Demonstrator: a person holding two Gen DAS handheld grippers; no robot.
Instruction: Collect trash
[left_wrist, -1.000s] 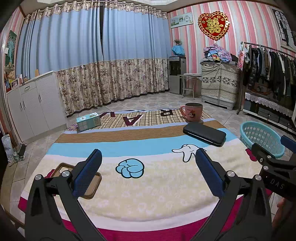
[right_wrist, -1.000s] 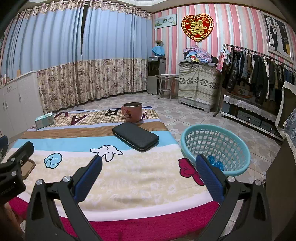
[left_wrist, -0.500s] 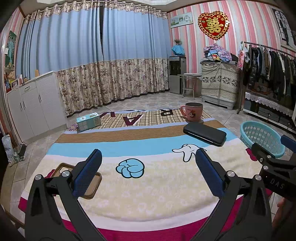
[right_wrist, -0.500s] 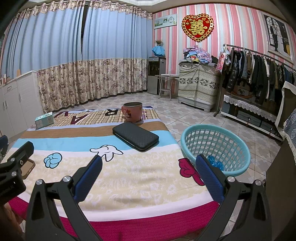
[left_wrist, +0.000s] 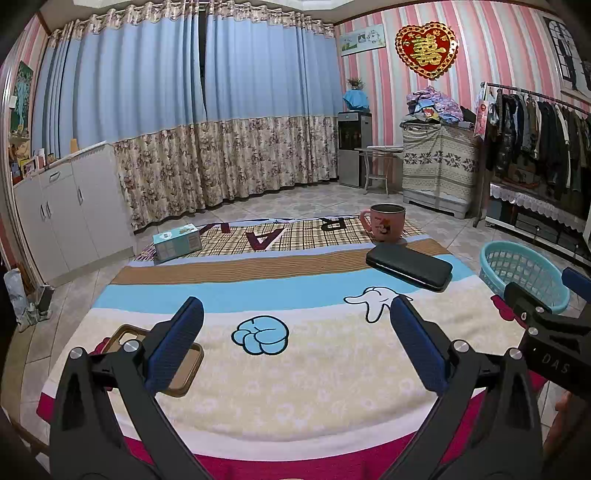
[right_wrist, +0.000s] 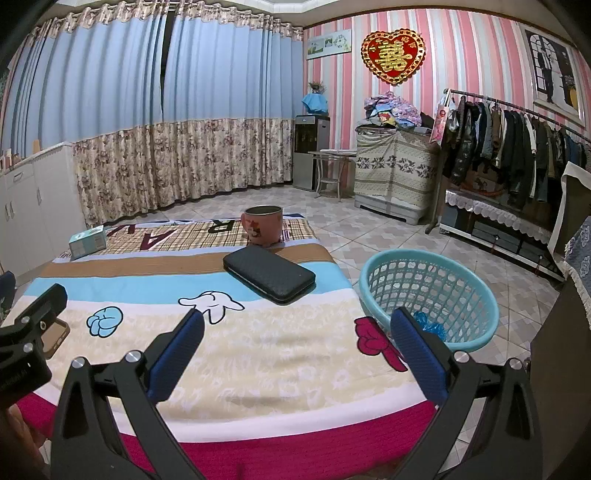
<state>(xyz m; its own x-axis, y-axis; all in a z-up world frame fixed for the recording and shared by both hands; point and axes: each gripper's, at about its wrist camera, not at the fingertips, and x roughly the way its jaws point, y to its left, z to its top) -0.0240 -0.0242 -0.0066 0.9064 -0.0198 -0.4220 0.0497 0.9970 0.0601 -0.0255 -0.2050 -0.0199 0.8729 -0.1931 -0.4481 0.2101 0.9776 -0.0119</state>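
In the left view, the left claw (left_wrist: 295, 336) is wide open and holds nothing. It hangs over the near edge of a table (left_wrist: 295, 424) covered with a cartoon cloth. A brown phone (left_wrist: 184, 363) lies at the lower left, partly behind one claw finger. A small box (left_wrist: 176, 242) sits at the far left, a pink cup (left_wrist: 386, 222) at the far right, and a black case (left_wrist: 409, 266) just in front of the cup. The blue basket (left_wrist: 521, 271) is at the right edge, off the table.

In the right view, the right claw (right_wrist: 295, 338) is wide open and empty too. The basket (right_wrist: 430, 295) sits at the right, on the floor beside the table, with a blue crumpled thing (right_wrist: 428, 324) inside it.

I see no loose trash on the table. I think the picking up is nearly done, or a new piece must be found. Next, look around for more trash.
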